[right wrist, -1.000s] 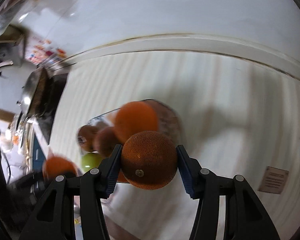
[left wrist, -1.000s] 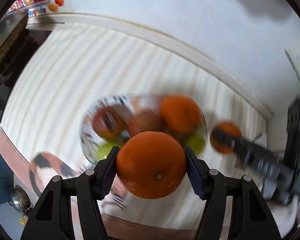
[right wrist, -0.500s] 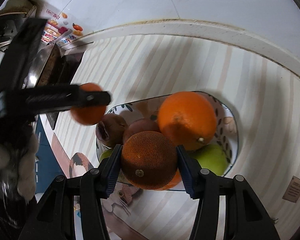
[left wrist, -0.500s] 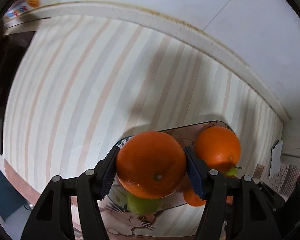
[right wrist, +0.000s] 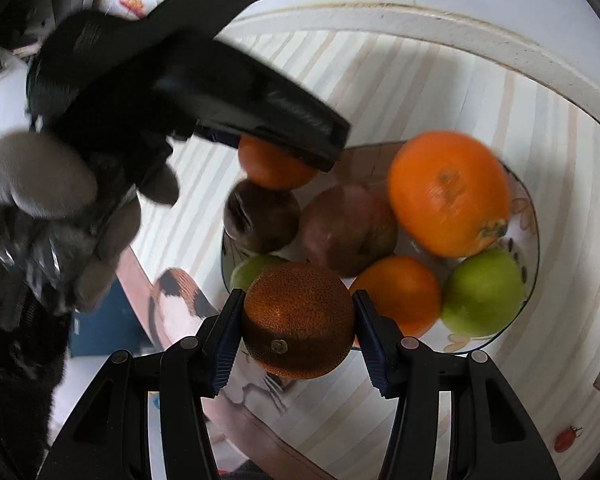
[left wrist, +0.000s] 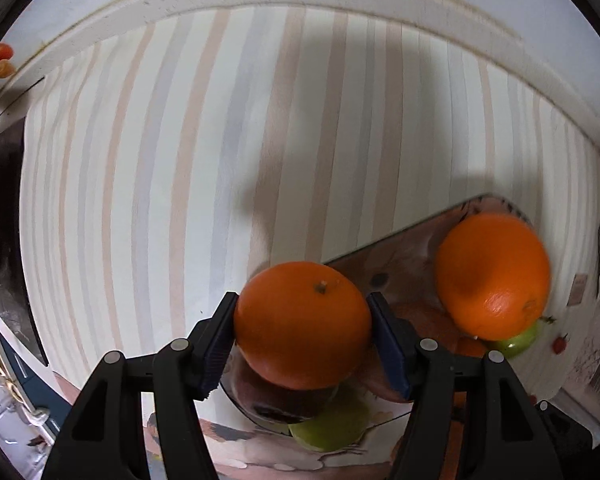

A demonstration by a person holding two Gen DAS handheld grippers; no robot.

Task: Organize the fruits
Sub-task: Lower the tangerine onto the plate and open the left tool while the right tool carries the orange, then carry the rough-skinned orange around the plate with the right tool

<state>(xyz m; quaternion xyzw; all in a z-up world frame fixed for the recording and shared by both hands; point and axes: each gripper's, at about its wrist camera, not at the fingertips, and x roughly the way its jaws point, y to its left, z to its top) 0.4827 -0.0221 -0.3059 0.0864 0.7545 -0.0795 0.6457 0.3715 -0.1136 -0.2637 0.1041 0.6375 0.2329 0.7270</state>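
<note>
Left hand-held gripper (left wrist: 302,326) clamps glossy orange (left wrist: 302,324) | right hand-held gripper (right wrist: 298,326) clamps pitted brownish orange (right wrist: 298,320)

My left gripper (left wrist: 303,332) has matte black angular arms, each fitted with silver round-head screws, and dark blue ribbed pads (left wrist: 216,354) on the inner faces. My right gripper (right wrist: 298,326) is built the same — black arms, silver screws, blue pads. My left hand (right wrist: 56,216) wears a grey glove.

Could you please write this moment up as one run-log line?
left gripper: shut on bright orange | right gripper: shut on dark orange | both over fruit bowl
</note>
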